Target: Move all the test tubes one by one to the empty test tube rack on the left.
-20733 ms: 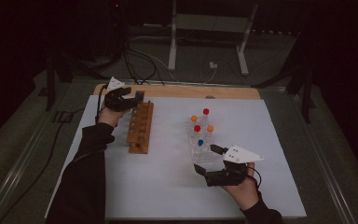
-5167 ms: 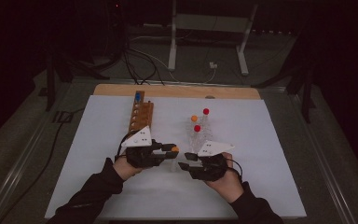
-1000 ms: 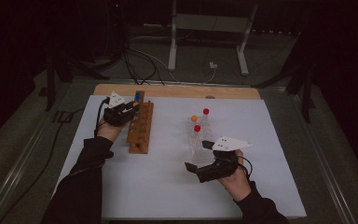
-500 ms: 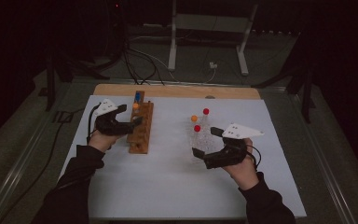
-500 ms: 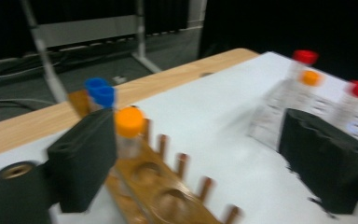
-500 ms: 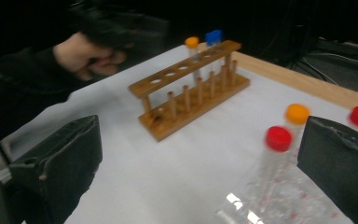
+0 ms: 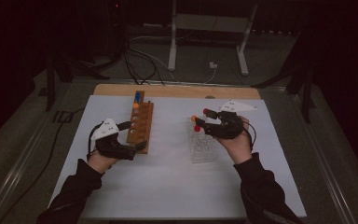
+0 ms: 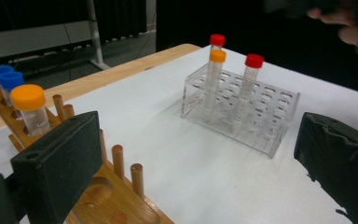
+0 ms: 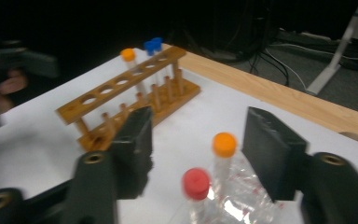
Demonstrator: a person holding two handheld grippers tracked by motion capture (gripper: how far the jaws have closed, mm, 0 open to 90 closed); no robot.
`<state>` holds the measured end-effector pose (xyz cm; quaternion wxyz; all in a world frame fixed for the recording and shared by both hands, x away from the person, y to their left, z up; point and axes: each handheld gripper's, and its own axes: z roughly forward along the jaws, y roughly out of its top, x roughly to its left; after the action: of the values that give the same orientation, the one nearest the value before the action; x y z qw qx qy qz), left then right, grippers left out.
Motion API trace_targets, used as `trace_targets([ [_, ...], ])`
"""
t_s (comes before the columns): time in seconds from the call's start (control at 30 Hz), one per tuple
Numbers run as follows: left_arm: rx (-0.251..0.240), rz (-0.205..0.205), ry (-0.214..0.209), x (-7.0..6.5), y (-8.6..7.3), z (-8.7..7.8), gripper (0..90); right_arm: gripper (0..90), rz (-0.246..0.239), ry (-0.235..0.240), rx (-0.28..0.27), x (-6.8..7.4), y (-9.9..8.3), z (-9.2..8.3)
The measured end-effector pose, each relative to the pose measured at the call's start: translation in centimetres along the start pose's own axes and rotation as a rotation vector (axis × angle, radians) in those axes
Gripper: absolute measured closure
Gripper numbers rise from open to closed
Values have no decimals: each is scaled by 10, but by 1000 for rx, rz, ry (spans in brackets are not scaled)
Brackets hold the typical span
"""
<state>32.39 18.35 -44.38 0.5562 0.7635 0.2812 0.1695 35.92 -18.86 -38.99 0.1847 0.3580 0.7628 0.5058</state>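
Note:
A wooden rack holds an orange-capped tube and blue-capped tubes at its far end. My left gripper is at the rack's near end; its jaws have just been opening and stand wide with nothing between them. A clear plastic rack holds two red-capped tubes and an orange-capped tube. My right gripper is over that rack. Its jaws have just been closing, with the orange cap between the pads and a gap on each side.
A white mat covers the table, with a wooden board along its far edge. Metal stand legs and cables lie on the dark floor beyond. The person's forearms come in from the bottom.
The left gripper let go, opened and drew back from the wooden rack's far end to its near end. The right gripper moved up to the clear rack and narrowed its jaws around the orange-capped tube.

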Motion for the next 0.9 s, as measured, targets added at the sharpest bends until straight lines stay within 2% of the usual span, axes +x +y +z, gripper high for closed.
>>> trace_targets([
  [0.17, -4, 5, -16, -6, -1, 0, 19, 520, 20, -13, 27, -11, 3, 18],
  [0.5, 4, 14, -28, -8, -1, 0, 19, 530, 26, -38, 92, -18, -4, 49],
  [0.77, 13, 15, -33, -8, -2, 1, 19, 544, 17, -63, 140, -21, -11, 64],
  [0.9, 16, 21, -32, -8, -2, 1, 20, 590, 9, -77, 166, -22, -14, 68],
])
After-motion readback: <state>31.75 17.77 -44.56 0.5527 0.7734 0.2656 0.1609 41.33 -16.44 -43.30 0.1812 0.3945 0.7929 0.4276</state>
